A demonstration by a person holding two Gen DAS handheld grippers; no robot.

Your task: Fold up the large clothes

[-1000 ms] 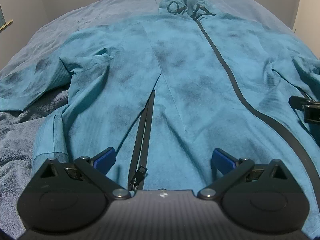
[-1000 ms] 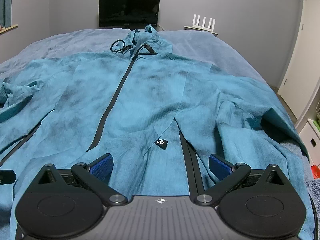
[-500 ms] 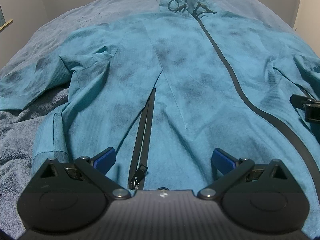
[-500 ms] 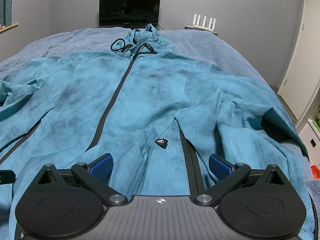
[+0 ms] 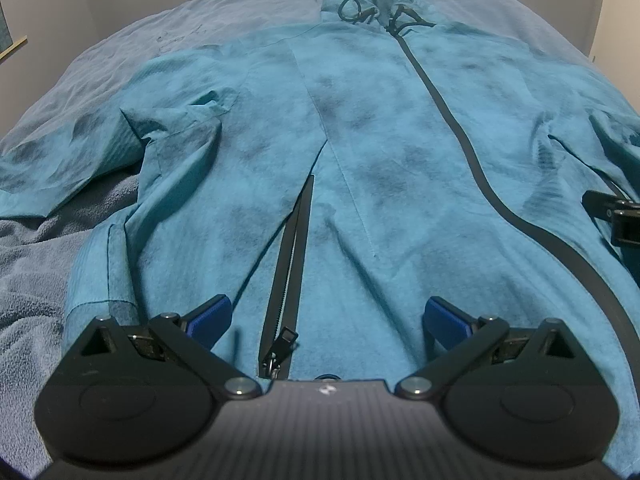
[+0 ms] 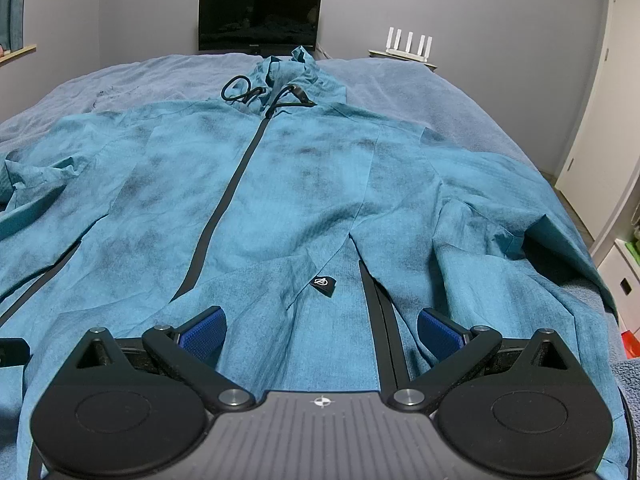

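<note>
A large teal hooded jacket (image 5: 380, 152) lies spread front-up on the bed, hood at the far end, main black zipper (image 5: 452, 128) closed. It also fills the right wrist view (image 6: 304, 184). My left gripper (image 5: 327, 318) is open and empty, low over the hem, straddling a side pocket zipper (image 5: 290, 256). My right gripper (image 6: 320, 330) is open and empty over the hem on the other side, near a small black logo tab (image 6: 323, 285) and a pocket zipper (image 6: 382, 320). The right gripper's edge shows in the left wrist view (image 5: 616, 216).
The grey-blue bed cover (image 6: 420, 84) lies under the jacket. A dark monitor (image 6: 260, 16) and a white router (image 6: 408, 42) stand beyond the bed's far end. A white door (image 6: 604, 92) and white drawers (image 6: 624, 272) are on the right. A rumpled sleeve (image 5: 60, 164) lies left.
Almost nothing differs; the left gripper has crept slightly forward and down over the hem. Both grippers stay open.
</note>
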